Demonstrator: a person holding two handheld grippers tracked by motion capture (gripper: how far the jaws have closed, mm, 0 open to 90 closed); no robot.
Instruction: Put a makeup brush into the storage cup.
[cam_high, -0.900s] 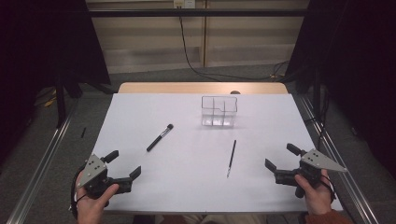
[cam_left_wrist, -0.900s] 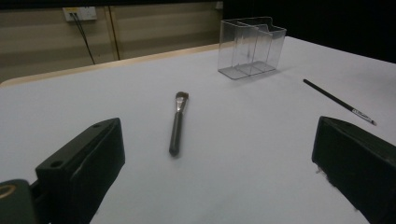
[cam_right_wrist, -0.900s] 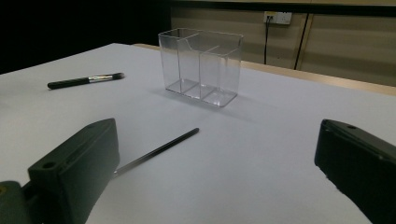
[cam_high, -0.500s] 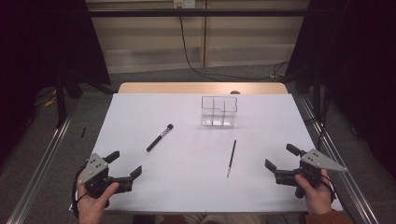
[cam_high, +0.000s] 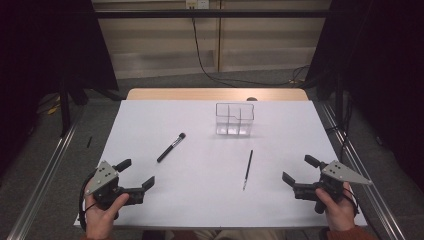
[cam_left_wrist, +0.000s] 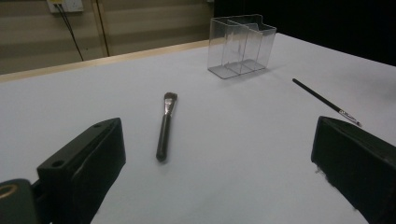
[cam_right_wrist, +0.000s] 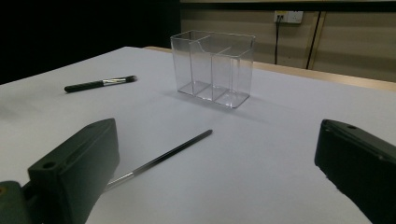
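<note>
A clear plastic organizer (cam_high: 234, 119) with several compartments stands on the white table (cam_high: 200, 200) toward the back; it looks empty (cam_left_wrist: 240, 45) (cam_right_wrist: 214, 67). A short black makeup brush (cam_high: 171, 147) lies left of centre (cam_left_wrist: 165, 126) (cam_right_wrist: 99, 83). A thin black brush (cam_high: 248, 169) lies right of centre (cam_left_wrist: 326, 102) (cam_right_wrist: 161, 158). My left gripper (cam_high: 136, 173) rests open at the front left, nothing between its jaws (cam_left_wrist: 219, 177). My right gripper (cam_high: 301, 169) is open at the front right, also holding nothing (cam_right_wrist: 219, 182).
The table's wooden back edge (cam_high: 215, 94) shows beyond the white cover. Metal rails (cam_high: 45, 170) run along both sides of the table. A cable (cam_high: 200, 55) hangs from a wall socket behind. Dark curtains flank the scene.
</note>
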